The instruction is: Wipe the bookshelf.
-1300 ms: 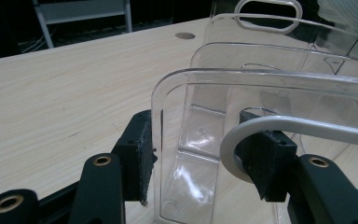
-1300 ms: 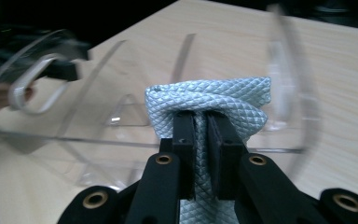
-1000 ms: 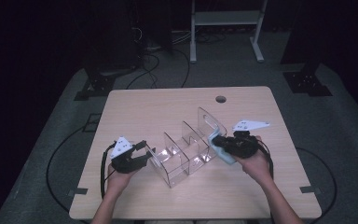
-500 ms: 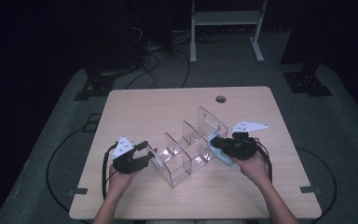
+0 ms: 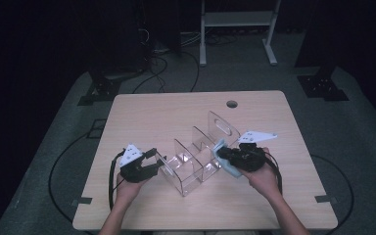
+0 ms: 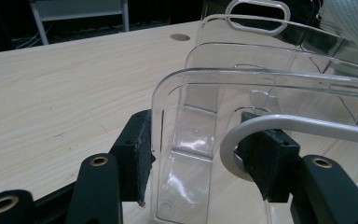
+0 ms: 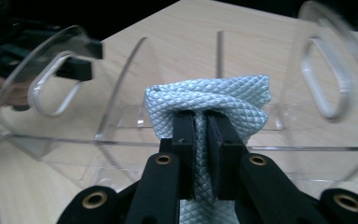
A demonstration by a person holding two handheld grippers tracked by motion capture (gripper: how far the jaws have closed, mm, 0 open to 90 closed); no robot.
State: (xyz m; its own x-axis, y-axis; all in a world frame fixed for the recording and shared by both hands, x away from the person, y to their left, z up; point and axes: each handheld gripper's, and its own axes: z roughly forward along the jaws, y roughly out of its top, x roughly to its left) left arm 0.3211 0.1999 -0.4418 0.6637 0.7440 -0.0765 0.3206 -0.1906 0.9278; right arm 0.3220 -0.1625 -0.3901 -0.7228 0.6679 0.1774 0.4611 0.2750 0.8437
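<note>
Centrally on the counter (image 5: pixel 166 112) stands a clear acrylic divider rack (image 5: pixel 196 159), its end wall grasped by the left gripper (image 6: pixel 200 158), while the right gripper (image 7: pixel 200 140), jaws clenched on a folded grey cloth (image 7: pixel 214 105), risks tipping the rack if wiping pressure outweighs that hold.

Clear see-through plastic organizer (image 5: pixel 196 159), pale blue-grey cloth (image 7: pixel 209 105) with a fine diamond weave, black gripper jaws, light wood-grain table (image 5: pixel 176 112), dark grey floor (image 5: pixel 352 127), white shelf frame (image 5: pixel 237 19)
</note>
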